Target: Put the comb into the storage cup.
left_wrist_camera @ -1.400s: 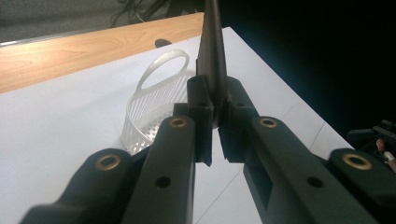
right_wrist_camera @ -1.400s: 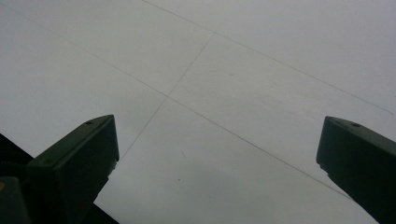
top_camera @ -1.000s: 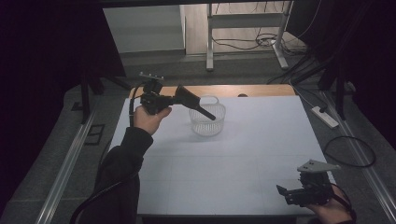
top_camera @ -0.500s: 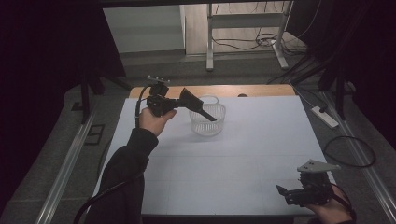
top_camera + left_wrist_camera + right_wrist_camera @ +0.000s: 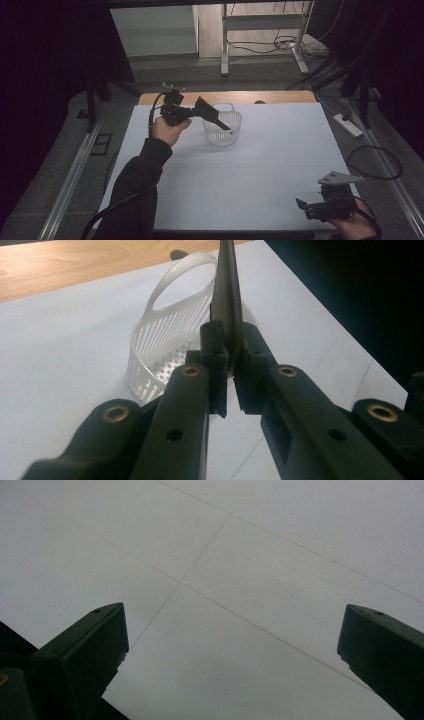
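A white slotted plastic basket [image 5: 223,136] with a hoop handle stands on the white table sheet [image 5: 260,165], toward the far middle. My left gripper [image 5: 216,119] is held out over the basket's rim, pointing right and slightly down. It is shut on a thin dark strip [image 5: 225,125] whose tip reaches into the basket. In the left gripper view the strip [image 5: 227,295] rises edge-on from between the closed pads [image 5: 215,347], with the basket [image 5: 165,335] just beyond. My right gripper [image 5: 306,206] rests at the near right corner, open, with nothing between its jaws [image 5: 232,630].
A wooden tabletop strip [image 5: 270,96] shows beyond the sheet's far edge. Metal rails run along both sides of the table. A power strip [image 5: 348,125] and cables lie on the floor to the right. A desk frame stands farther back.
My left hand has carried the strip to the right and lower, bringing its tip over and into the basket. The right gripper has stayed put.
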{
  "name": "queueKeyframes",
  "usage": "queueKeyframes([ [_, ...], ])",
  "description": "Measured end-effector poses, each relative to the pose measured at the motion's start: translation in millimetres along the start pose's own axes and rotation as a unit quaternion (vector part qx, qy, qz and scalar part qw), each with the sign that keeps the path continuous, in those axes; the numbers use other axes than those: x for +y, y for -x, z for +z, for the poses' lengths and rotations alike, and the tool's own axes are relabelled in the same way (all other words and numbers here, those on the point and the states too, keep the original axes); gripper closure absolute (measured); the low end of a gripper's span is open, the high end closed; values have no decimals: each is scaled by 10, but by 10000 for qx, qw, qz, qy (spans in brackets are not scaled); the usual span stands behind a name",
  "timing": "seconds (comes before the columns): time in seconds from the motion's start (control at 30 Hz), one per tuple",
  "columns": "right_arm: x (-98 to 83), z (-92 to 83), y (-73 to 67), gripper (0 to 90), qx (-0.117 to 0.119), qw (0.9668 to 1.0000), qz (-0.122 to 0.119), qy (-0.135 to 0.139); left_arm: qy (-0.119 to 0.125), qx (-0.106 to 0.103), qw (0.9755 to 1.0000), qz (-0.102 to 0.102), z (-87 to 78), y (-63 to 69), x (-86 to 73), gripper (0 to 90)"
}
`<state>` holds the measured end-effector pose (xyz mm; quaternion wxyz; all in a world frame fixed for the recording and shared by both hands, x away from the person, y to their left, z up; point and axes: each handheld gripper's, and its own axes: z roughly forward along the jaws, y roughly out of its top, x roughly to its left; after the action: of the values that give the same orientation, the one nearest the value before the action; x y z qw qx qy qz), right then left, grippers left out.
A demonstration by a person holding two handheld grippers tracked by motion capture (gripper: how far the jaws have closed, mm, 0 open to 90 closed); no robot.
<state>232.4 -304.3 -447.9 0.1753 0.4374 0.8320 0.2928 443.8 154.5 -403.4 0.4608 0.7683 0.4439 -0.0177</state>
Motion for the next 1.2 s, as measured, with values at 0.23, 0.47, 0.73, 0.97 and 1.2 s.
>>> queueKeyframes([
  [0.23,1,2,1,6,9,10000,2,-10,15,-18,10000,-32,37,-18,-10,839],
  [0.47,2,5,1,6,14,10000,3,-24,0,-54,10000,-70,98,-32,-23,839],
  [0.73,2,8,2,7,23,10000,10,-38,-6,-97,9998,-161,174,-57,-51,839],
  [0.97,3,11,4,8,29,10000,12,-53,36,-108,9996,-266,181,-94,-68,838],
  [1.2,4,13,4,8,25,10000,4,-59,106,9,9992,-392,200,-172,-134,834],
])
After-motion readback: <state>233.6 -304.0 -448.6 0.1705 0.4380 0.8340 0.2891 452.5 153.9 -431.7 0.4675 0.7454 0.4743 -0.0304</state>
